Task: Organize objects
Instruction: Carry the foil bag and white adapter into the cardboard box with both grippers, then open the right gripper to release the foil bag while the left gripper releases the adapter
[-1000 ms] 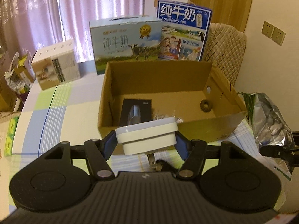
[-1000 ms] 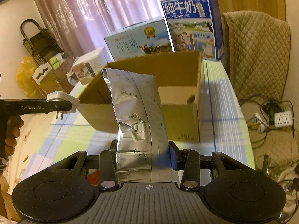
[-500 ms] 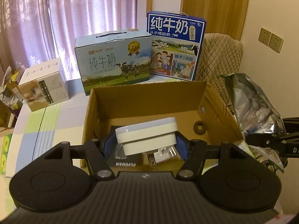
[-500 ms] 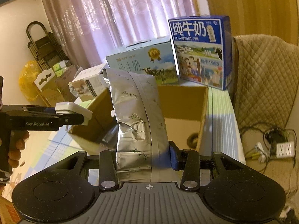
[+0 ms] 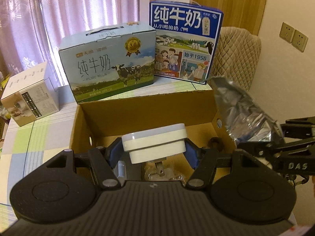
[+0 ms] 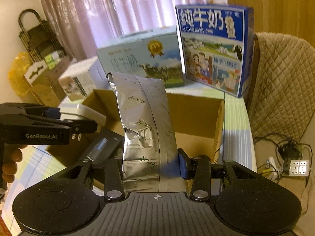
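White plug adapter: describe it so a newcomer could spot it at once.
Find the open cardboard box in front of the two milk cartons. Just above its near side, the left gripper is shut on the white plug adapter. It alone is a white, rounded block with metal prongs underneath.

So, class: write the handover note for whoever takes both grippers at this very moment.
Left gripper: shut on the white plug adapter, held above the open cardboard box.
Right gripper: shut on the silver foil bag, upright, at the box's right side.
Done: a black packet and a small dark ring lie in the box.
Left: lower and release the adapter, then the bag. The milk cartons stand behind the box.
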Available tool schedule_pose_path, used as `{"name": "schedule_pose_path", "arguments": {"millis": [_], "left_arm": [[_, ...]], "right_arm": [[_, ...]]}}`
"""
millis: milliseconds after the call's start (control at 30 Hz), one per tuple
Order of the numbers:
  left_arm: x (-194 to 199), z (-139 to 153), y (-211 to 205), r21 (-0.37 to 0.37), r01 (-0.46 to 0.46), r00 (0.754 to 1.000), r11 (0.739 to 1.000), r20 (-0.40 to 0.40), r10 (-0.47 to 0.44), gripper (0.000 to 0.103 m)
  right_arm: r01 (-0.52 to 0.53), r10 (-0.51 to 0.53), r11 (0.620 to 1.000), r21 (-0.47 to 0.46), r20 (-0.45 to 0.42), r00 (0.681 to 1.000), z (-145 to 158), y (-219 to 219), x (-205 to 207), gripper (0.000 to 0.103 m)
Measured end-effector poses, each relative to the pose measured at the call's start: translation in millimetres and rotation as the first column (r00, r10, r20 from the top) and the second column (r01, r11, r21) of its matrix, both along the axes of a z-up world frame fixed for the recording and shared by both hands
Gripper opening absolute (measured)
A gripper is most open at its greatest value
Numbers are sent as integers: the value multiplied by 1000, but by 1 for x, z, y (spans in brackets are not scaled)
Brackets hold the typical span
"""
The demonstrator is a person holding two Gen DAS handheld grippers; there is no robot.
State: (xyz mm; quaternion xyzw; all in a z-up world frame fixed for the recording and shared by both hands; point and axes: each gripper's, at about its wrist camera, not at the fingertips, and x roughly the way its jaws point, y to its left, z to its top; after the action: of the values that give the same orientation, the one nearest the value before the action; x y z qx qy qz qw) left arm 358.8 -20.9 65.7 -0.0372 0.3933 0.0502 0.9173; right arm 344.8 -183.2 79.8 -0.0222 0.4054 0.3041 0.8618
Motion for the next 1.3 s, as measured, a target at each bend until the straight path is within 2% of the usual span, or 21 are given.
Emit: {"name": "schedule_pose_path", "arguments": {"millis": [300, 600, 633, 733, 867, 1300], "left_arm": [[26, -23, 4, -2, 4, 998, 1000, -59, -4, 62], [40, -37, 7, -7, 10, 996, 1000, -92, -11, 62], [41, -38, 7, -7, 11, 996, 1000, -94, -12, 62], [45, -41, 7, -8, 14, 995, 1000, -100, -14, 62], [48, -43, 7, -10, 14, 994, 1000, -105, -15, 62], [60, -49, 9, -14, 10, 991, 1000, -130, -12, 62]], "right_arm": [[46, -54, 992, -115, -74, 996, -30, 15, 23, 39], [57, -70, 984, -166, -72, 995, -40, 24, 37, 39], [55, -65, 983, -174, -52, 997, -40, 26, 37, 40], [79, -77, 969, -235, 21, 997, -39, 33, 37, 57], [73, -72, 976, -204, 12, 997, -37, 30, 40, 60], [82, -83, 977, -197, 4, 997, -40, 25, 46, 60]]}}
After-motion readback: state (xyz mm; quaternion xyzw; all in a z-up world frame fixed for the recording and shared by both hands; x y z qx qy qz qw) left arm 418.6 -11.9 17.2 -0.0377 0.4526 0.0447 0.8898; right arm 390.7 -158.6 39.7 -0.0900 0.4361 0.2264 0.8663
